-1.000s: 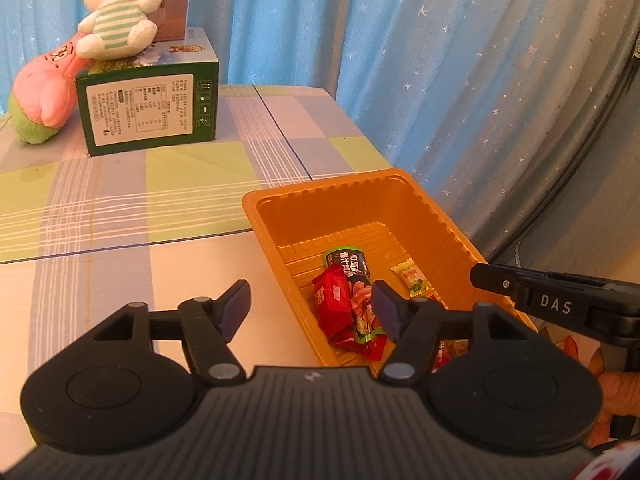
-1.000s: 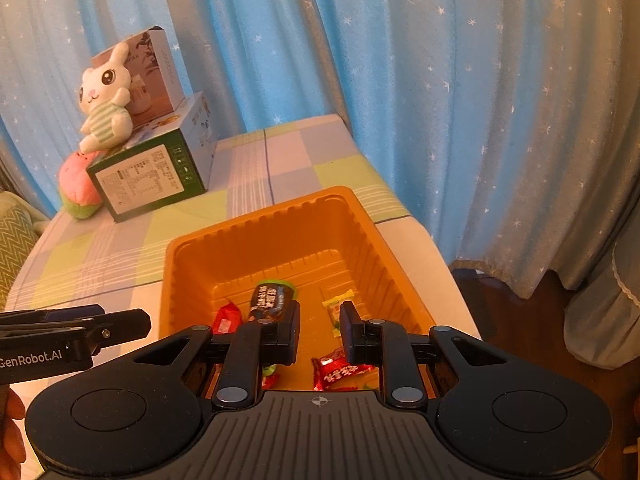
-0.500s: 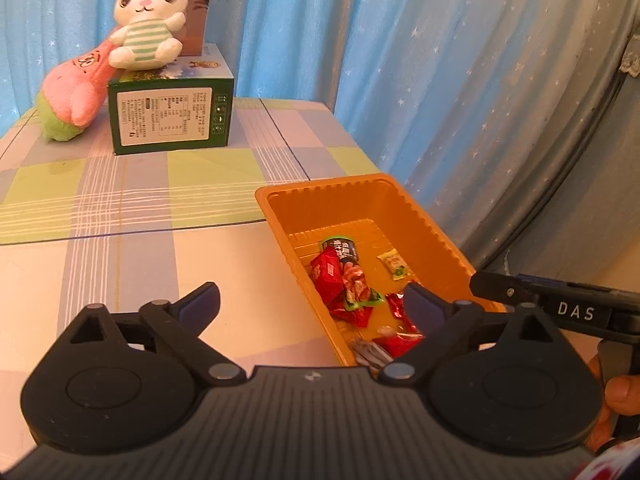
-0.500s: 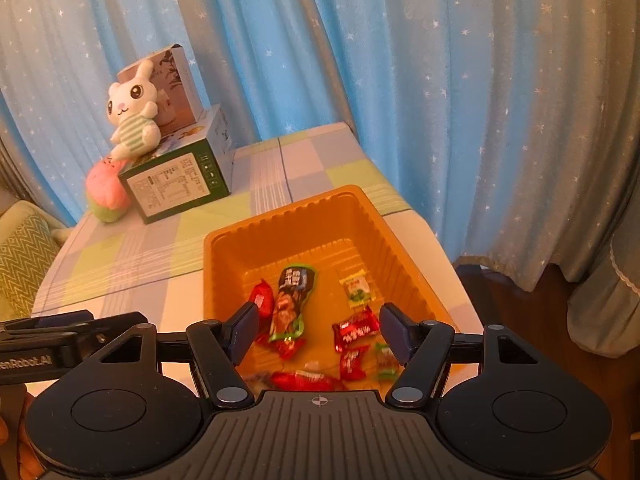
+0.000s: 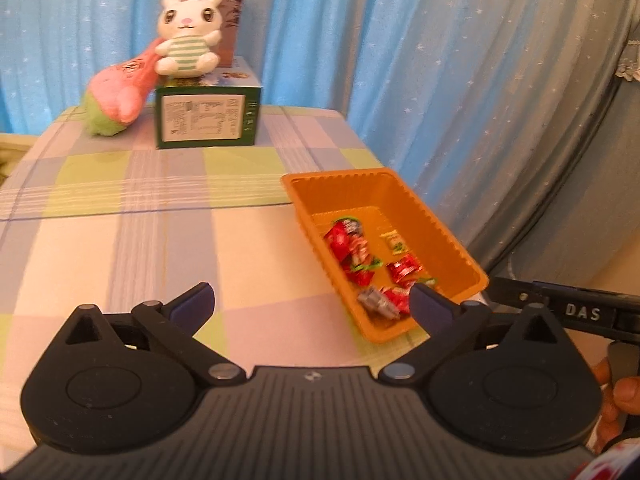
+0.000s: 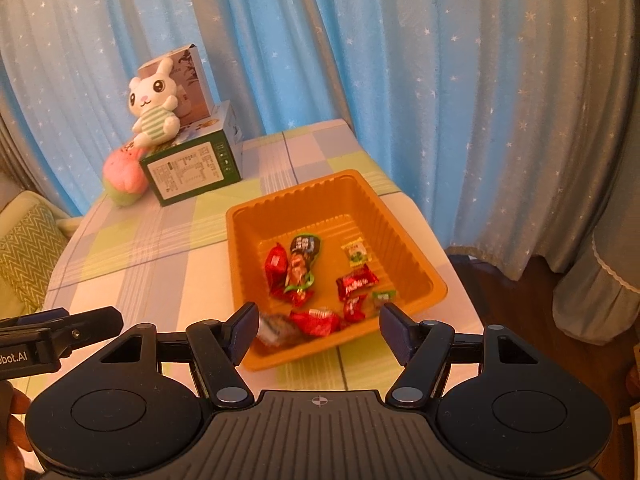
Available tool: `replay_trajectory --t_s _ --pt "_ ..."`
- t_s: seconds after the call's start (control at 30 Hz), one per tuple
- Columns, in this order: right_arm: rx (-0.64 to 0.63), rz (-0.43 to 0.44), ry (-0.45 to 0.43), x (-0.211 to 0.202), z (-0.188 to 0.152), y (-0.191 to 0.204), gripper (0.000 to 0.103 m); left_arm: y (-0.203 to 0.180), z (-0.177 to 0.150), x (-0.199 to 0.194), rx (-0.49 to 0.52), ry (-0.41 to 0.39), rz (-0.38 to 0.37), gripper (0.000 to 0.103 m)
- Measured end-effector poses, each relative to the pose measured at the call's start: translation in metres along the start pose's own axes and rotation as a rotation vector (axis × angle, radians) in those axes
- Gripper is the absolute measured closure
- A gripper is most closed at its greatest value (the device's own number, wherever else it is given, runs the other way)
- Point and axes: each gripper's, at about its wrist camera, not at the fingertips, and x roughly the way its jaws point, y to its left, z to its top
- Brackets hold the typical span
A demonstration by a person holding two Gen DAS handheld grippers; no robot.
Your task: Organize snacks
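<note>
An orange plastic tray [image 6: 400, 232] sits at the table's right side and holds several wrapped snacks: red packets [image 6: 357, 283], a long dark-and-green packet [image 6: 302, 258], a small yellow-green candy [image 6: 355, 254]. The tray also shows in the left wrist view [image 5: 436, 228] with the snacks [image 5: 404, 270] inside. My left gripper [image 5: 310, 304] is open and empty, above the bare tablecloth left of the tray. My right gripper [image 6: 320, 330] is open and empty, above the tray's near end.
A checked tablecloth [image 5: 140, 240] covers the table. At the back left stand a green box [image 5: 208, 120], a white bunny plush [image 5: 188, 36] on it and a pink-green plush [image 5: 116, 100]. Blue starred curtains [image 6: 440, 60] hang behind. A sofa cushion [image 6: 24, 252] is at left.
Both grippers have opened wide and pulled back and up from the tray. More of the snacks and the table now show.
</note>
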Motion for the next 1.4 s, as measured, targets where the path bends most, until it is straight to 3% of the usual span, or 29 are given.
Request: replay_trajectory --t_s 0.43,0.8,1.4 --pt "-0.028 0.011 0.01 -0.052 -0.041 0.029 0.029 0.006 -0.039 -0.061 0.008 -0.007 0.117 0.001" --pt "-0.065 -0.001 0.015 -0.082 -0.06 0.047 0.026 0.01 -0.06 -0.093 -0.034 -0.005 0.131 0.001" --pt "-0.085 0.008 0.005 -0.106 -0.077 0.059 0.025 -0.002 -0.079 -0.114 0.022 -0.012 0.146 0.0"
